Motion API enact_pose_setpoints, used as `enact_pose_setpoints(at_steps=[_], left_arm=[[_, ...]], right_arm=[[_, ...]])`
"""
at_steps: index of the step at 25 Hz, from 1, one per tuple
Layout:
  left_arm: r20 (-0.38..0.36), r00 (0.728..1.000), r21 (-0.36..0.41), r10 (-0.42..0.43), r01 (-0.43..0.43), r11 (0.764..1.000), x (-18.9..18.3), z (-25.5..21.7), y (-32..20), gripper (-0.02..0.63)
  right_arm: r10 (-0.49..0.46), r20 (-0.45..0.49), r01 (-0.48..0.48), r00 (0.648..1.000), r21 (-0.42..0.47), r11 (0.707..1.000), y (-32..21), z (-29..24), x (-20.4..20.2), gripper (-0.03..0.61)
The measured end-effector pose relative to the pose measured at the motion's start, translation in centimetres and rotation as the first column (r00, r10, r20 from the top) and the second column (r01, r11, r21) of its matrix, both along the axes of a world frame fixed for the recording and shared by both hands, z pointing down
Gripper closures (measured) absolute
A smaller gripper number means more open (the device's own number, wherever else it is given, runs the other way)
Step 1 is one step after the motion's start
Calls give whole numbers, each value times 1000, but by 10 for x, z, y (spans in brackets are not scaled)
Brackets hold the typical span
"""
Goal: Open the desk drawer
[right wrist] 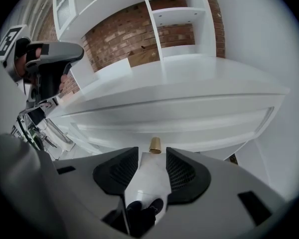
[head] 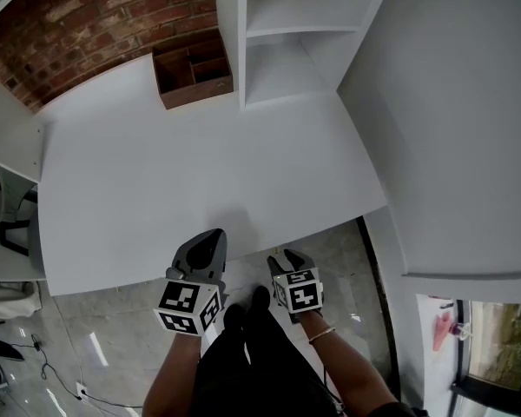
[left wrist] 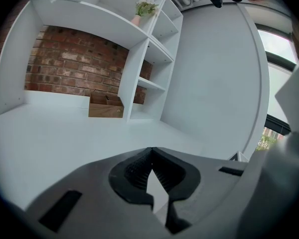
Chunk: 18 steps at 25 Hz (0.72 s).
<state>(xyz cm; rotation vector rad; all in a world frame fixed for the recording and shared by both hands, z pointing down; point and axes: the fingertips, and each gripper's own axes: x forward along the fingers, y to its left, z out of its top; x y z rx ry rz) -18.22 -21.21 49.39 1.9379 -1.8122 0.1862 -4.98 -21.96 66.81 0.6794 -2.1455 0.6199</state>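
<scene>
The white desk point(head: 200, 172) fills the head view, and both grippers hang at its front edge. In the right gripper view the white drawer front point(right wrist: 189, 121) runs under the desk top, with a small brass knob point(right wrist: 155, 145) on it. My right gripper point(right wrist: 152, 156) is open, its jaws standing wide just short of the knob, which lines up with the gap; nothing is between the pads. In the head view this gripper point(head: 282, 257) sits just below the desk edge. My left gripper point(head: 210, 240) is over the desk edge and is shut point(left wrist: 150, 153), holding nothing.
A brown wooden organiser box point(head: 194, 72) stands at the back of the desk against the brick wall point(head: 87, 7). White shelving point(head: 286, 24) rises beside it and a white side panel point(head: 451, 102) closes the right. My legs and shoes point(head: 243, 311) are below, on a glossy floor point(head: 95, 346).
</scene>
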Motion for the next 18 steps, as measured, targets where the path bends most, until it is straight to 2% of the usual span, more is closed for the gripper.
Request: enact_pose_setpoints(at_steps=[10,14,18], left_arm=[[-6,999,-12,-52,52,999,-16,5,10,604],[-2,997,-10,-73,73,997,-22,6,15,604],[1,997,-9,-83,83,996,-26,4,22,606]], right_arm=[[-19,-75,20,997,5,1000,-12,18,-11,420],[-21,-116,23,993,17,1000,-14,22,-11,476],[-4,-124,7,992,27,1000,-13,22,-12,491]])
